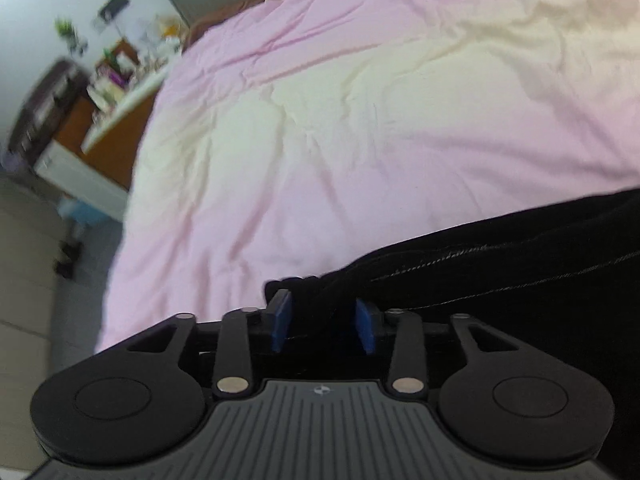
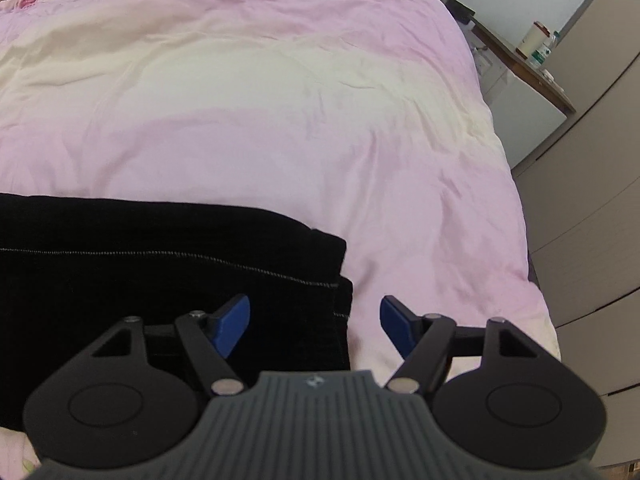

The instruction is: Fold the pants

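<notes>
Black pants (image 2: pixel 160 264) lie folded on pink bed (image 2: pixel 280 100), lower frame. My left tool (image 1: pixel 324 320) spread w/ fabric edge between pads, not pinched. Right tool (image 2: pixel 316 324) spread wide over pants' corner.

Soft, even daylight; left view motion-blurred, both bowed and dark-cornered at edges.

bare duvet (image 2: pixel 280 120) ahead; pants (image 2: pixel 140 264) near

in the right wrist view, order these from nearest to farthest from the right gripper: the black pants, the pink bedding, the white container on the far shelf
1. black pants: their edge lies between the open jaws of the right gripper, mostly to the left.
2. pink bedding: under the pants, spreading ahead and to the right.
3. white container: on the shelf beyond the bed, upper right.
</notes>
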`<state>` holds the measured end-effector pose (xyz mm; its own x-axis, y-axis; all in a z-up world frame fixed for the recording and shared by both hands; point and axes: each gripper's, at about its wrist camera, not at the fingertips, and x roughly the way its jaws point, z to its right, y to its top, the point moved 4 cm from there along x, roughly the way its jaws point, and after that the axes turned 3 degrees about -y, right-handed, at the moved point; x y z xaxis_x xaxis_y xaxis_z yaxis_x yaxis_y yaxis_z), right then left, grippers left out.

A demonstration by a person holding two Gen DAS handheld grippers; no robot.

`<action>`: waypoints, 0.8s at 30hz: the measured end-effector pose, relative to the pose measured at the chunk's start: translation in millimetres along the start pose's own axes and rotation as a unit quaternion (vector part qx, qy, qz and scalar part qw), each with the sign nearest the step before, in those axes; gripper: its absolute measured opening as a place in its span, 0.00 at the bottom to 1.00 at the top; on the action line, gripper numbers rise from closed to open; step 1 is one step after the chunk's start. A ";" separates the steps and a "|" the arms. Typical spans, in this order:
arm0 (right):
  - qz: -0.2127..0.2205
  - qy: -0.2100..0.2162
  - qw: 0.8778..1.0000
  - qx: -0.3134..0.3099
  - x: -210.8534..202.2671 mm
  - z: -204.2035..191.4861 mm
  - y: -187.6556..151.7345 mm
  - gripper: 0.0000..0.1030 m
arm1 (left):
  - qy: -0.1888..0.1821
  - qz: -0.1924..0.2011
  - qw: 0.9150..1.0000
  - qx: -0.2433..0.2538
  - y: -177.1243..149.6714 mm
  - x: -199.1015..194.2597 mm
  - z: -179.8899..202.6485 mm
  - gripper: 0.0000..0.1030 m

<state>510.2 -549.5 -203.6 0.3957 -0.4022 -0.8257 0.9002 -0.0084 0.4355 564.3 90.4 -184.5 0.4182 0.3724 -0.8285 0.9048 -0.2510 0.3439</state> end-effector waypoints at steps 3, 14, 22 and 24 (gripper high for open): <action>-0.009 0.011 0.999 0.032 0.1 24.4 -13.0 0.63 | 0.030 0.030 0.999 0.016 6.4 -14.7 3.2 0.54; -0.045 0.157 0.936 0.313 56.9 75.6 -70.3 0.38 | -0.149 0.032 0.984 -0.090 -28.5 -44.3 36.6 0.55; -0.069 0.252 0.838 0.478 118.3 74.1 -107.7 0.30 | -0.162 -0.010 0.976 -0.145 -79.1 -32.4 48.6 0.55; -0.068 0.277 0.806 0.519 130.3 73.5 -119.1 0.30 | -0.168 -0.024 0.971 -0.166 -90.8 -28.5 46.6 0.55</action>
<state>441.2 -668.2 -336.7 0.5859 0.1344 -0.7992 0.4182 -0.8949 0.1560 466.5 60.9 -212.7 0.3760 0.0497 -0.9253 0.9217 0.0826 0.3790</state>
